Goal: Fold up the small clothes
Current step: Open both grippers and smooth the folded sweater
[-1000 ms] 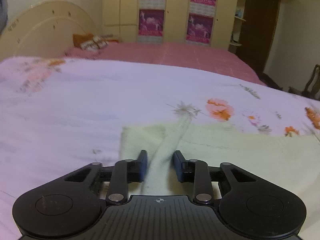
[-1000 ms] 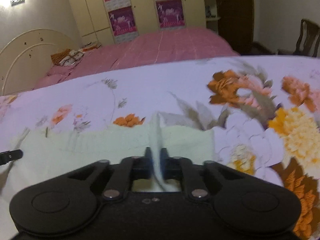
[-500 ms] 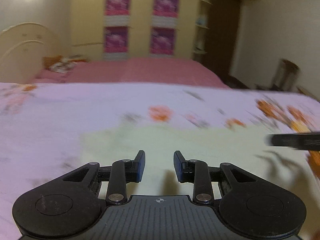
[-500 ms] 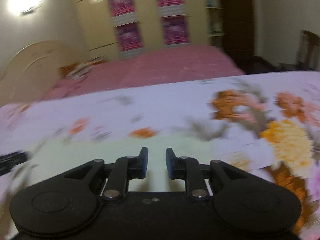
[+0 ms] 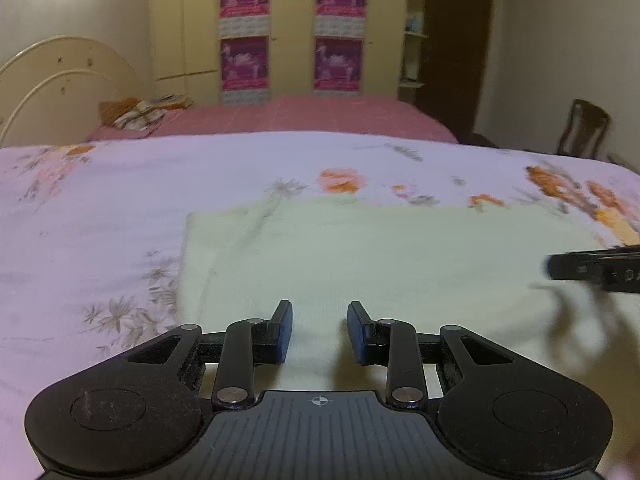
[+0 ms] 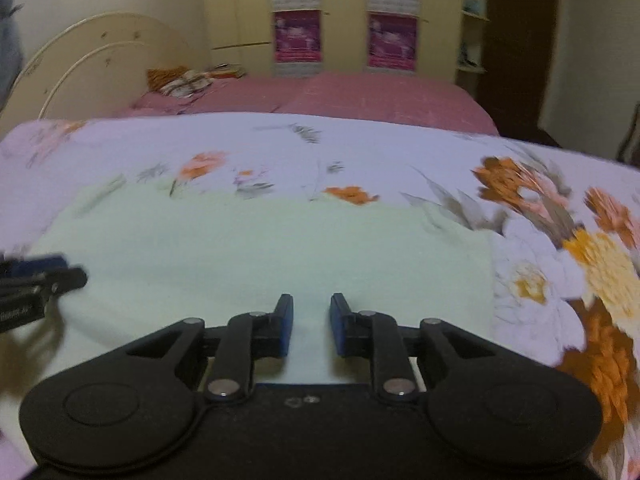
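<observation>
Hovering over the pale cloth [image 5: 380, 256], the left gripper [image 5: 319, 330] has its jaws apart with nothing between them. The right gripper [image 6: 311, 326] is likewise apart and empty, its jaws having just been opening. The cloth lies flat on the floral bedsheet [image 5: 100, 208]. Beyond stand a pink bed [image 5: 304, 114] and a wardrobe [image 5: 288, 28].

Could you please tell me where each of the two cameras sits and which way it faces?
Left wrist: on the left gripper, looking forward and down over the pale cloth; its own open fingers show, with the right gripper at the right edge.
Right wrist: on the right gripper, facing likewise; its open, empty fingers show, with the left gripper at the left edge.
Shared: cloth, floral sheet, pink bed, wardrobe.
</observation>
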